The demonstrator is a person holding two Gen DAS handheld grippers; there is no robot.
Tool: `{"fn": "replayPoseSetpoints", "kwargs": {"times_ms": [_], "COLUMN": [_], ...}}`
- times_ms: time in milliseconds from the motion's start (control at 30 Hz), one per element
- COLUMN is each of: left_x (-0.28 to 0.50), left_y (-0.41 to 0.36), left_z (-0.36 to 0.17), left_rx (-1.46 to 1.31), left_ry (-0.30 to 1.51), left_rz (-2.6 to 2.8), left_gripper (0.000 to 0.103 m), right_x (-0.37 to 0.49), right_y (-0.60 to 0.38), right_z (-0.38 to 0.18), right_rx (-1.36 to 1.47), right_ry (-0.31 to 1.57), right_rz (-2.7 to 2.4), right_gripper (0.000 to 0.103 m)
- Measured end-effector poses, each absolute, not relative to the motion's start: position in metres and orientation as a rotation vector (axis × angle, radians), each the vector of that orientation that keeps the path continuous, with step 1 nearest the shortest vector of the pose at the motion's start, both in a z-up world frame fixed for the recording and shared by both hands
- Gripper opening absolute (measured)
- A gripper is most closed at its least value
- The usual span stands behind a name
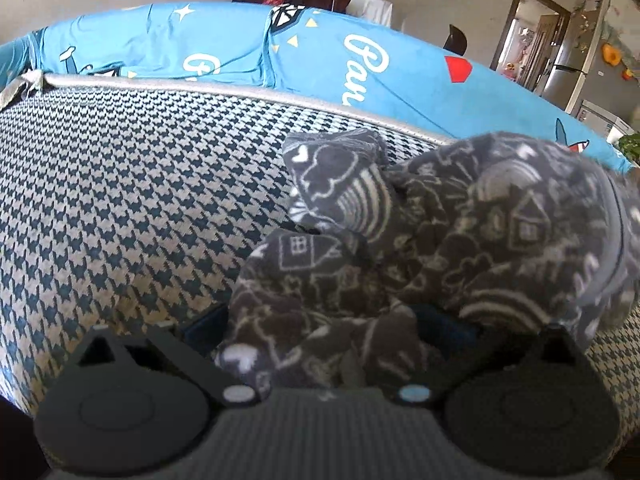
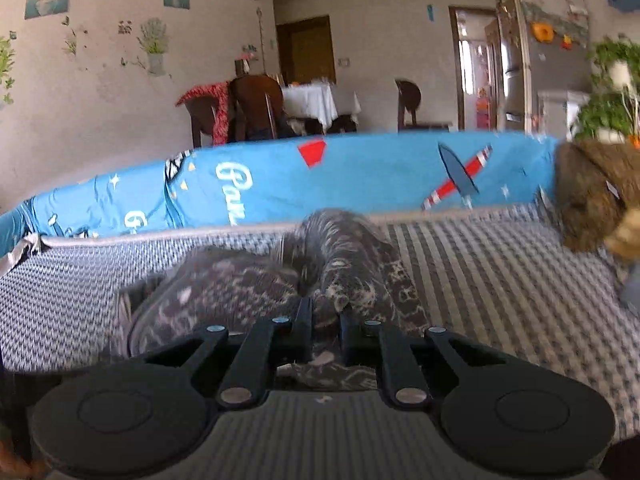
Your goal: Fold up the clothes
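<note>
The grey patterned garment (image 1: pixel 420 240) lies bunched on a houndstooth-covered sofa seat (image 1: pixel 120 200), in front of the blue printed cover (image 1: pixel 224 52) draped over the sofa's back. The left gripper (image 1: pixel 320 328) has its fingers set wide, and the cloth is heaped between and over them, so I cannot tell whether it grips the cloth. The right gripper (image 2: pixel 326 320) is clamped on a fold of the same garment, its fingers nearly together with fabric pinched between; that view is blurred. Right of the garment, at the seat's end, sits a brown plush toy (image 2: pixel 592 196). Behind the blue cover stand dark wooden chairs (image 2: pixel 256 104) and a dining table under a white cloth (image 2: pixel 316 100). Farther right of the table are an open doorway (image 2: pixel 476 68), a grey refrigerator (image 2: pixel 556 64) and green plants (image 2: pixel 612 112).
</note>
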State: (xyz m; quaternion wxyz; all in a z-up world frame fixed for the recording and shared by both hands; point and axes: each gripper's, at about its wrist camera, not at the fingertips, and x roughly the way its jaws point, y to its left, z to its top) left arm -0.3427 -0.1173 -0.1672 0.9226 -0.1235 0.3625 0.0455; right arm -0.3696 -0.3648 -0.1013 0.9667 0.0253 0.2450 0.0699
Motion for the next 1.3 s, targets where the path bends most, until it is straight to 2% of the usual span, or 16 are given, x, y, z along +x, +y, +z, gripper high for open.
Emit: {"fn": "replayPoseSetpoints", "kwargs": {"times_ms": [233,533,800,1133,1300], "left_x": [-0.350,-0.361,-0.368,-0.349,-0.324], "left_y": [-0.120,-0.124,-0.135,-0.190,-0.232], "left_z": [-0.163,-0.156,-0.127,-0.081,-0.082], "left_rx": [-0.238,-0.243,-0.258,-0.225,-0.144], "left_ry": [0.718,0.713,0.678,0.620,0.626], "left_rz": [0.083,0.066,0.016,-0.109,-0.135], "left_gripper": [0.103,0.103,0.103,0.103,0.103], "right_x": [-0.392,-0.397,-0.397,-0.394,-0.393], "right_y": [-0.371,-0.379,-0.381,-0.386,-0.388], "right_z": [-0.143,-0.161,-0.164,-0.166,-0.167], "right_rx": [0.034,0.093,0.118,0.154,0.168], "right_ry": [0.593,0.627,0.627,0.632,0.632], "right_rz": [0.140,0.151,0.157,0.161,0.165], "right_gripper": [0.013,0.013,0.014,0.014,0.014]}}
